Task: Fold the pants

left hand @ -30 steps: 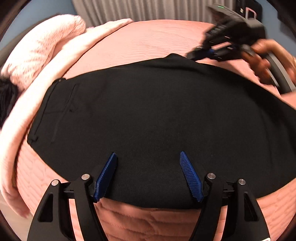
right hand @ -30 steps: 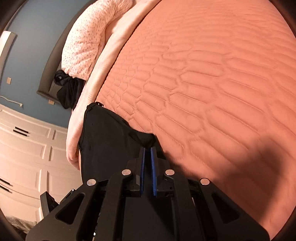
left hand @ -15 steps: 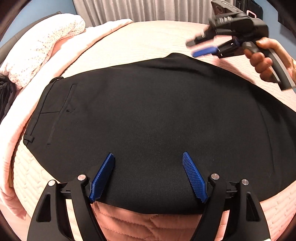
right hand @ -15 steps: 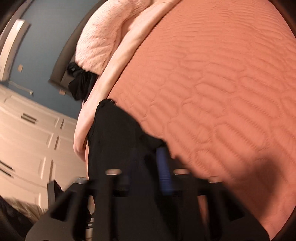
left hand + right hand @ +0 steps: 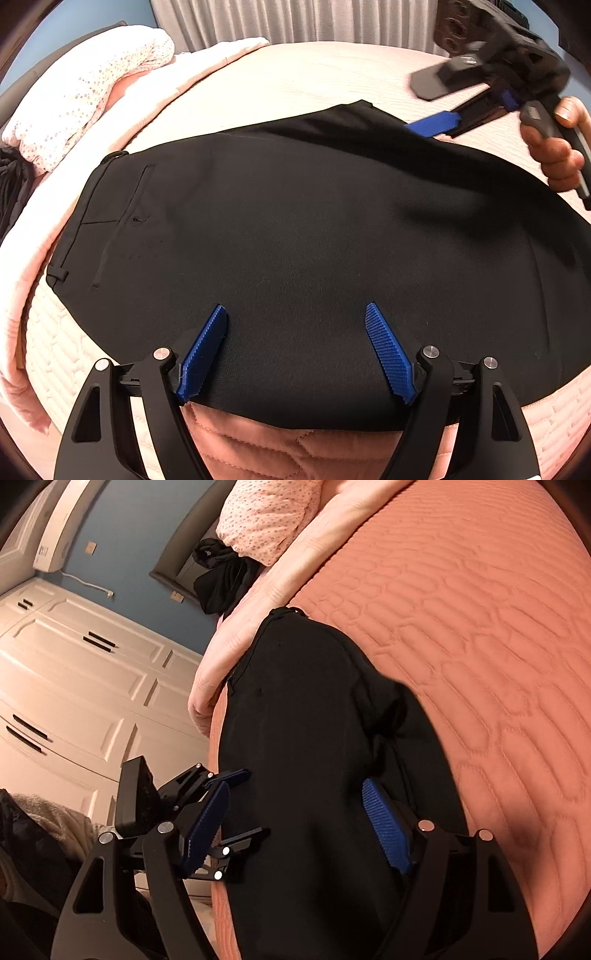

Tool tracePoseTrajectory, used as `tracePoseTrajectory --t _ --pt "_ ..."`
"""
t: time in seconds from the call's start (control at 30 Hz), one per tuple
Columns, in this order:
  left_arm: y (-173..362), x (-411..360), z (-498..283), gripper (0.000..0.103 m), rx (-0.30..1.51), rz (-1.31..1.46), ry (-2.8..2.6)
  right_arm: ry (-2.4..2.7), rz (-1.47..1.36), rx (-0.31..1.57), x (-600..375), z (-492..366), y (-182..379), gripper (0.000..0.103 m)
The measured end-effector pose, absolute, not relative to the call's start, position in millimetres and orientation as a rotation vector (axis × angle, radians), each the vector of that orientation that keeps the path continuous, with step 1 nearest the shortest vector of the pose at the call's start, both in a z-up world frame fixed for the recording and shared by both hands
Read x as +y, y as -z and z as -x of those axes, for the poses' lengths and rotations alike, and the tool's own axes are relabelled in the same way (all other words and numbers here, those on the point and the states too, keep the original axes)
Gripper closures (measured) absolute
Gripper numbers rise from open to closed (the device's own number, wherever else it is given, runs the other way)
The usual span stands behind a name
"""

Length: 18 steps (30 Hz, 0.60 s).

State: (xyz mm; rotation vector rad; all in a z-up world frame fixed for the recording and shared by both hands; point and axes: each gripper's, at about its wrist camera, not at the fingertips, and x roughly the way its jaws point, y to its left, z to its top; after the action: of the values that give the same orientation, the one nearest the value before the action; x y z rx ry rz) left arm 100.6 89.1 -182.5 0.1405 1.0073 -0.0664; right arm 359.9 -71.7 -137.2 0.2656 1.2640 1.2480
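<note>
Two views examined. Left wrist: black pants lie flat across the quilted bed; left hand-held gripper spread wide over their near edge, holding nothing. Right wrist: right hand-held gripper likewise parted above the pants, empty; pillow at the headboard.

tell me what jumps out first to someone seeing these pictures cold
The black pants lie spread flat across the pink quilted bedspread, waistband toward the spotted pillow at left. The left gripper gapes open at their near edge, and the right gripper, also open, sits over their far edge.
</note>
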Motion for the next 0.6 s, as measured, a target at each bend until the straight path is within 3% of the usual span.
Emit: tracePoseTrajectory --t 0.17,0.47,0.6 --pt "184 88 -103 0.027 1.008 -0.143 0.066 -1.193 -0.354 1.331 -70 -382 158 0.029" --pt "185 88 -104 0.026 1.004 -0.133 0.067 -1.041 -0.453 1.206 -105 -390 157 0.027" --pt "185 88 -103 0.026 1.0 -0.138 0.069 -1.147 -0.455 1.263 -97 -378 163 0.027"
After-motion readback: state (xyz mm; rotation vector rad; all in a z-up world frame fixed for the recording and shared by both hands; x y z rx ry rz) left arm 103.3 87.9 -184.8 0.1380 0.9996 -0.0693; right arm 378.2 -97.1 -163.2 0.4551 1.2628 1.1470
